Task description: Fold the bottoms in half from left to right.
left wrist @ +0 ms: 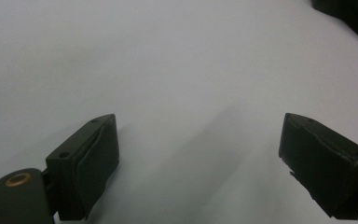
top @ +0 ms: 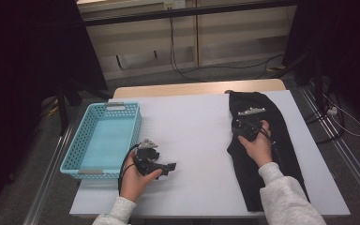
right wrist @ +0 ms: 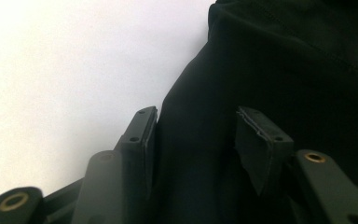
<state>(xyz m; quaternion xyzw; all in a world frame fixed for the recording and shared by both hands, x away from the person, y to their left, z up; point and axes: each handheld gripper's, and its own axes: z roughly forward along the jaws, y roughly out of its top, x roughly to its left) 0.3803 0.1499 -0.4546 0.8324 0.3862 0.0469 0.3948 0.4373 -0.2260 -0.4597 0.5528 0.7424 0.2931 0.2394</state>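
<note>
Lying on the right half of the counter (top: pixel 192 122), one black garment (top: pixel 267 154) is laid out long, its axis running near to far and leaning slightly left at the far end. One right hand-held gripper (right wrist: pixel 196 140) is set at its left edge, jaws parted around the cloth. One left hand-held gripper (left wrist: pixel 198 163) is held released over bare counter. One blue basket (top: pixel 104 140) is placed at left.

It looked like a lab recording station: a white-topped bench (top: pixel 197 136) on grey carpet, dark curtains (top: pixel 28 56) hung either side, cables (top: pixel 225 65) trailing across the floor well beyond the fingers, aluminium rails (top: pixel 351 164) flanking the bench.
</note>
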